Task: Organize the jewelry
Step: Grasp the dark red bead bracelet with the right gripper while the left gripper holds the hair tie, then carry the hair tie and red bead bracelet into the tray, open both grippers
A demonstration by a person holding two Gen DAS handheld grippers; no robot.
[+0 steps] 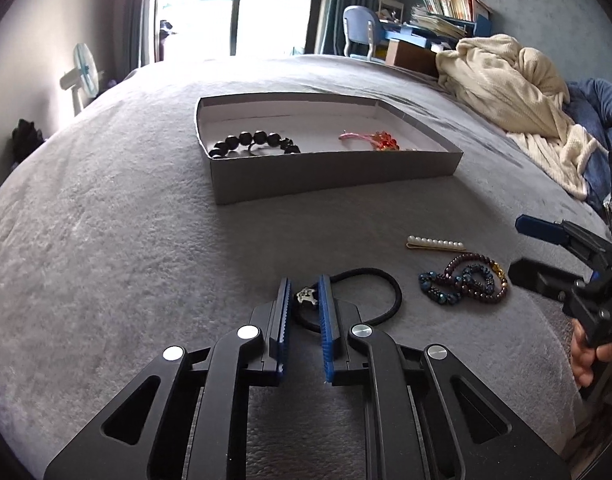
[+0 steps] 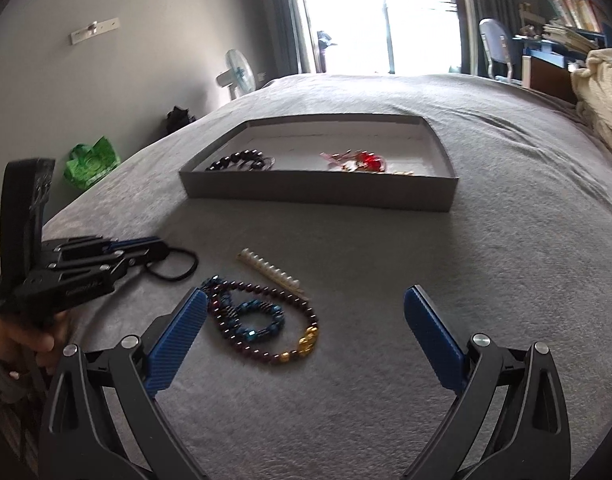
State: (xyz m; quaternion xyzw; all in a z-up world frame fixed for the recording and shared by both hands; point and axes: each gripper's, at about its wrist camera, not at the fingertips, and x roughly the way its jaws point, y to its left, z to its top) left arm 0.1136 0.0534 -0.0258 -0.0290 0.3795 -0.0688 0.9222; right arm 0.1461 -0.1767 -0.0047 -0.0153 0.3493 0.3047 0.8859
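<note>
A shallow grey box [image 1: 326,178] [image 2: 318,194] lies on the bed. It holds a black bead bracelet [image 1: 253,142] [image 2: 238,161] and a red and pink ornament [image 1: 372,141] [image 2: 358,162]. In front lie a pearl hair clip [image 1: 436,244] [image 2: 272,272], a dark red and blue bead string [image 1: 464,282] [image 2: 262,322] and a black hair tie [image 1: 370,298] [image 2: 178,268] with a small silver charm [image 1: 307,296]. My left gripper [image 1: 305,294] [image 2: 162,248] is nearly shut around the charm end of the hair tie, down on the bed. My right gripper [image 2: 306,320] [image 1: 522,248] is open and empty over the bead string.
A grey blanket [image 1: 126,260] covers the bed. A cream blanket [image 1: 510,92] is heaped at the right. A fan [image 2: 236,70], a green bag [image 2: 91,162], a chair [image 1: 360,30] and a cluttered desk [image 1: 438,20] stand beyond the bed by a bright window.
</note>
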